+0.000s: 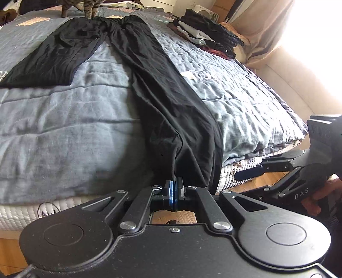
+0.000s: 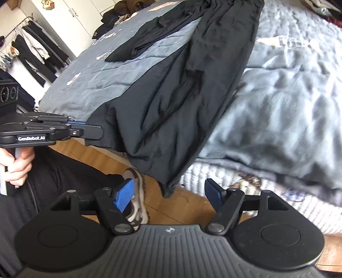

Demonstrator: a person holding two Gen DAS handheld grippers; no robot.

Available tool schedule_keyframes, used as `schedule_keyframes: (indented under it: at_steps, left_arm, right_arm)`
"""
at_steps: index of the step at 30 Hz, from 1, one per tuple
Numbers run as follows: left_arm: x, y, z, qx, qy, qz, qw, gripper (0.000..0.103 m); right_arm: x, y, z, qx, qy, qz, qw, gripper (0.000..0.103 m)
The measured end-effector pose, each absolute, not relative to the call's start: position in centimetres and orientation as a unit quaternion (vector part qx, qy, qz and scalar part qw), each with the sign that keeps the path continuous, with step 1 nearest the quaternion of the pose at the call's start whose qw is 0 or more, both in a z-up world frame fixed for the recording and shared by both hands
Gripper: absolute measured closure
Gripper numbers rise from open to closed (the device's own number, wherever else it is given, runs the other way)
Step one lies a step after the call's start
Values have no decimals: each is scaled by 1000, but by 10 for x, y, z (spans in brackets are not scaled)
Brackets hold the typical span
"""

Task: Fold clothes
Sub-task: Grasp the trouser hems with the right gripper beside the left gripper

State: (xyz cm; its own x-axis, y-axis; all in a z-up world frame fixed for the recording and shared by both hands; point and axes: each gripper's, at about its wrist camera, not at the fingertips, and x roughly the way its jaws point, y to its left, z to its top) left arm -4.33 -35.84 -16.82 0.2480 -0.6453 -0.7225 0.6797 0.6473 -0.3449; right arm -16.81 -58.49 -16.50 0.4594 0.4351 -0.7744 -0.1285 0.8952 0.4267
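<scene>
Clamped tight, my left gripper (image 1: 174, 188) has its blue pads pinching the hem of the black trousers (image 1: 171, 107), and that leg runs straight ahead of the jaws up the grey quilt (image 1: 64, 132). Far beyond them a cat (image 1: 89, 8) stands by the waistband; folded clothes (image 1: 205, 32) sit ahead to the right. Over on the right wrist view, my right gripper (image 2: 168, 195) hangs spread wide, nothing between the pads, the trouser hem (image 2: 168, 190) dangling just ahead of the gap above the wooden floor (image 2: 188, 205).
</scene>
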Motion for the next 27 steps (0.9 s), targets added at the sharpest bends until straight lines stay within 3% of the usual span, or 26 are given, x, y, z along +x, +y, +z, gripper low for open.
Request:
schedule_keyframes:
  at_steps: [16, 20, 23, 25, 27]
  left_arm:
    - [-37, -359, -185, 26, 453, -409, 791, 101]
    - [-34, -356, -184, 23, 453, -402, 795, 101]
    - [-34, -357, -186, 29, 454, -397, 797, 101]
    - [-34, -357, -187, 33, 455, -395, 797, 101]
    - [-34, -358, -187, 37, 455, -394, 798, 101]
  right_arm:
    - [-144, -592, -217, 289, 518, 148, 791, 31]
    - [-142, -590, -224, 307, 512, 148, 788, 36]
    - [-143, -592, -226, 315, 506, 144, 790, 58]
    - [-145, -594, -226, 313, 503, 141, 793, 89]
    - [-147, -596, -224, 320, 496, 147, 794, 95]
